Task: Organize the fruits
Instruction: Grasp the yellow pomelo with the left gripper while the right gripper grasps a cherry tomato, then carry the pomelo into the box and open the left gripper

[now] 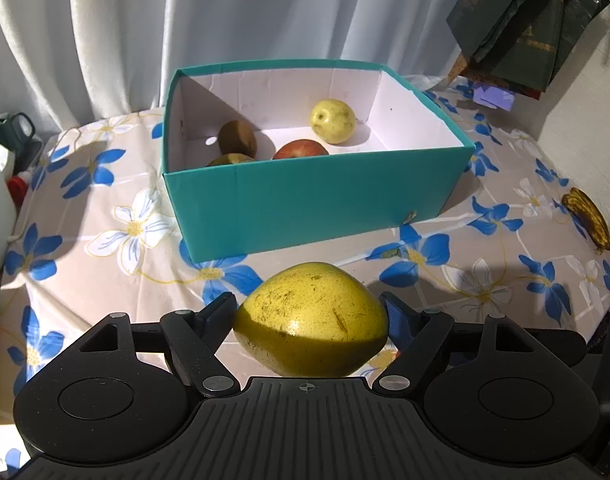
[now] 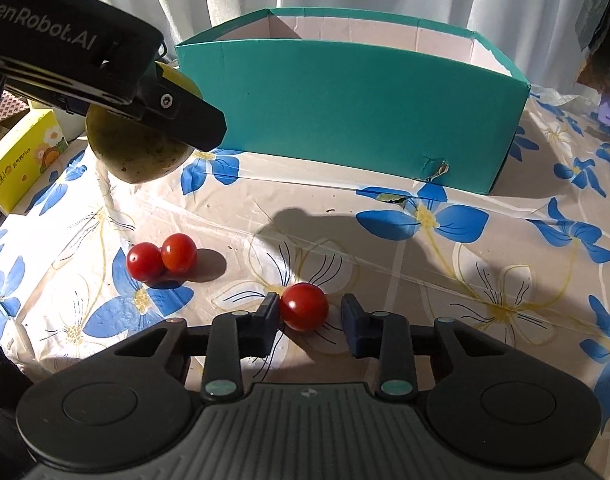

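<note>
Left tongs [image 1: 311,312] grip a yellow pear [image 1: 311,318]; right tongs [image 2: 309,316] stand open around a cherry tomato [image 2: 304,306].

The pear hangs above the tabletop [image 1: 105,208], with the teal box [image 1: 317,200] straight ahead holding 4 fruits. The tomato touches the right tongs' left finger; 2 more tomatoes [image 2: 162,257] lie ahead to their left. A banana [image 1: 589,217] lies far right of the left tongs.
</note>
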{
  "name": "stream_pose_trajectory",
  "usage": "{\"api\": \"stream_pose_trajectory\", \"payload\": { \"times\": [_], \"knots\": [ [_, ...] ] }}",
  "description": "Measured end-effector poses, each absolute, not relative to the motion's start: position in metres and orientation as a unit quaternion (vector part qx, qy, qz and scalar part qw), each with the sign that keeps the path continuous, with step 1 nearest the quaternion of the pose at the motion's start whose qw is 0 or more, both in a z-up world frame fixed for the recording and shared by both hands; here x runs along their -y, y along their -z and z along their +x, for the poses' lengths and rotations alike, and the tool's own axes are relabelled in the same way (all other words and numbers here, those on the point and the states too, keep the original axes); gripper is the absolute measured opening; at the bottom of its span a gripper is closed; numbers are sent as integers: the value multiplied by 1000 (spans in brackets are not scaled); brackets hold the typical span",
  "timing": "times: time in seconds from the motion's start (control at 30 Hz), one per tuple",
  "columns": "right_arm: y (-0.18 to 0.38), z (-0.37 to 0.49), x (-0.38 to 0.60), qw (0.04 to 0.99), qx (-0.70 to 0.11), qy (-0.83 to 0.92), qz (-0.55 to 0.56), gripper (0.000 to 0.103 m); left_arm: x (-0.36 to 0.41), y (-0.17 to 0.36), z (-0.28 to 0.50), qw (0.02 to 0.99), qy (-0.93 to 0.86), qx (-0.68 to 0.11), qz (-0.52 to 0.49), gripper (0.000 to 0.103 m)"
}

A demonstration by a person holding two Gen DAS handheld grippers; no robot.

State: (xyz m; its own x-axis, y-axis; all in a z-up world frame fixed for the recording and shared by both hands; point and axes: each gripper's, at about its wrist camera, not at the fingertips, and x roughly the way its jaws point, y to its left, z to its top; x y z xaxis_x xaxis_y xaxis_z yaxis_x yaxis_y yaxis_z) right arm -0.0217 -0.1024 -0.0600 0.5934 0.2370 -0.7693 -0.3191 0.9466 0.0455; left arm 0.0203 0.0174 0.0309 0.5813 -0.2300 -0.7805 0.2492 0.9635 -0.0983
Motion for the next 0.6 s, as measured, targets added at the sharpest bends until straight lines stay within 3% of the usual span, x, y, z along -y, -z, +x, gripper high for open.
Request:
{"api": "stream_pose_trajectory", "payload": {
  "times": [0.3,0.6],
  "knots": [
    [47,-25,113,906,-402,-125,-48,24,-16,-36,24,893,128,-431,14,82],
    [-11,-29,153,948,-312,-53,-4,25,-3,-64,36,908,125,-399,22,82]
  ]
}}
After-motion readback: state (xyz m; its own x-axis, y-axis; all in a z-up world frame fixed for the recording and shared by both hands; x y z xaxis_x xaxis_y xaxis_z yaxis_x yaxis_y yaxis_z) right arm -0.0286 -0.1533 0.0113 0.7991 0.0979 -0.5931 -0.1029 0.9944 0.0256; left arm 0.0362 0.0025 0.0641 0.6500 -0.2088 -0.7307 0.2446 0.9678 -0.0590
